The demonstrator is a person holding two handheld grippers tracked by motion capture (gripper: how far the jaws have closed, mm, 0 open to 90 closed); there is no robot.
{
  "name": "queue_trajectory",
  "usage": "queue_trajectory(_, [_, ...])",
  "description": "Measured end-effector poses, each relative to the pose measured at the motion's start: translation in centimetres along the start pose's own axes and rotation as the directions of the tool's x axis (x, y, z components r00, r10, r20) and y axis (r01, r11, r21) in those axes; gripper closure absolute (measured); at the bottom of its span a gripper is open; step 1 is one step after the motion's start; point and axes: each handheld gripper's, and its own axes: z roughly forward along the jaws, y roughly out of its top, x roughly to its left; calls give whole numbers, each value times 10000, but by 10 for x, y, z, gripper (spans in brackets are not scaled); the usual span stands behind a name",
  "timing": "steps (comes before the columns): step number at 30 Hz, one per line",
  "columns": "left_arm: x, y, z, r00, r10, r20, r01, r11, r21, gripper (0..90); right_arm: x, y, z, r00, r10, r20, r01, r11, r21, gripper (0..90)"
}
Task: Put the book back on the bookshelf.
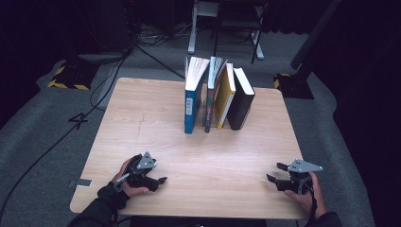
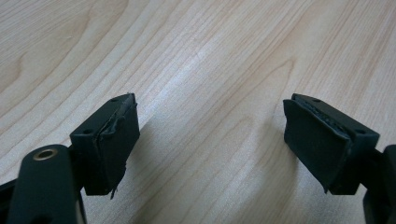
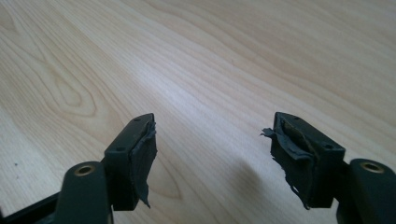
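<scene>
Yellow-black striped bases (image 1: 67, 78) on grey floor (image 1: 42, 123)

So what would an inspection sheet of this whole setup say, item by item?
Surface: light wooden table, bare in front.
Job's things: four books upright in a row at the far side: blue book, thin book, yellow book, black book.
Clutter: nothing seen.
Grippers: left gripper and right gripper near the front edge, both open and holding nothing; pads frayed.
Cables: several on the floor behind and left.
Surroundings: grey carpet, dark room, stand legs behind.
</scene>
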Motion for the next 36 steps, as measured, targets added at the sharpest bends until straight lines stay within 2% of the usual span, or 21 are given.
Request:
queue_trajectory(6, [1,1,1,10000,13,35,-13,10000,21,181,-1,-11,2,9999,83,143,-87,9996,277,290])
queue_trajectory(8, [1,1,1,10000,-17,43,17,10000,15,180,-4,-16,1,9991,431,54,-432,9990,148,286])
queue_trajectory(11, [1,2,1,10000,-29,36,29,10000,22,179,-5,-18,-1,9982,604,-28,-603,9980,206,277])
queue_trajectory(36, [2,3,2,10000,-16,37,16,10000,6,179,-6,-18,-1,9975,707,61,-708,9972,221,258])
